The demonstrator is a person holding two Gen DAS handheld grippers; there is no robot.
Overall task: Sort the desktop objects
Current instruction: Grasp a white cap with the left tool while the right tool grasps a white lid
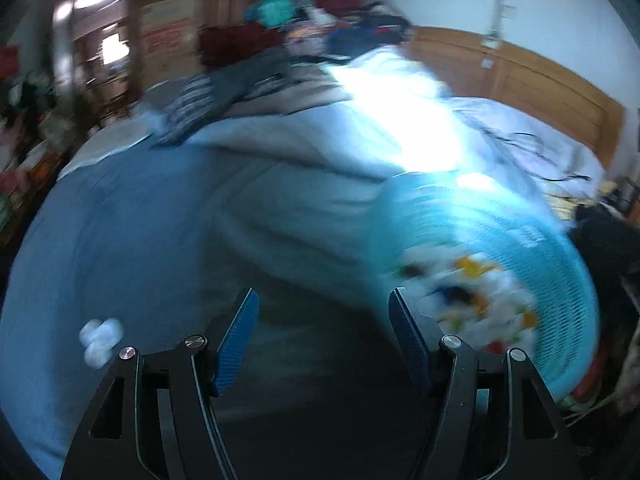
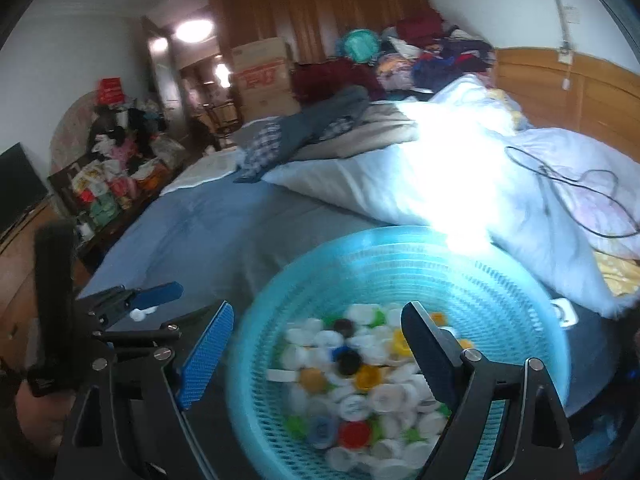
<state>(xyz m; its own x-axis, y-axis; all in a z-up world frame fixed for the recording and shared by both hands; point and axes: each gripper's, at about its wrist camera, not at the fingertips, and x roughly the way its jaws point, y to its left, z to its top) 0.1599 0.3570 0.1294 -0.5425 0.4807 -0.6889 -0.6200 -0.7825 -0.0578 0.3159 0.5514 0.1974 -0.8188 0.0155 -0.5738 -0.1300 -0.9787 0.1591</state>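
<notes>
1 basket (image 2: 400,264), many bottle caps (image 2: 360,380), 2 tongs (image 2: 316,344).

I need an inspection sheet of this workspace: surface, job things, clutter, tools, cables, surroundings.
Surface: blue bedsheet, rumpled white duvet behind.
Job things: turquoise basket full of mixed bottle caps; a few white caps lie loose on the sheet.
Clutter: folded clothes on the bed.
Tools: left tool open, empty; right tool open, straddling the basket's near rim.
Cables: black cable on the duvet.
Surroundings: cardboard boxes, wooden headboard.
</notes>
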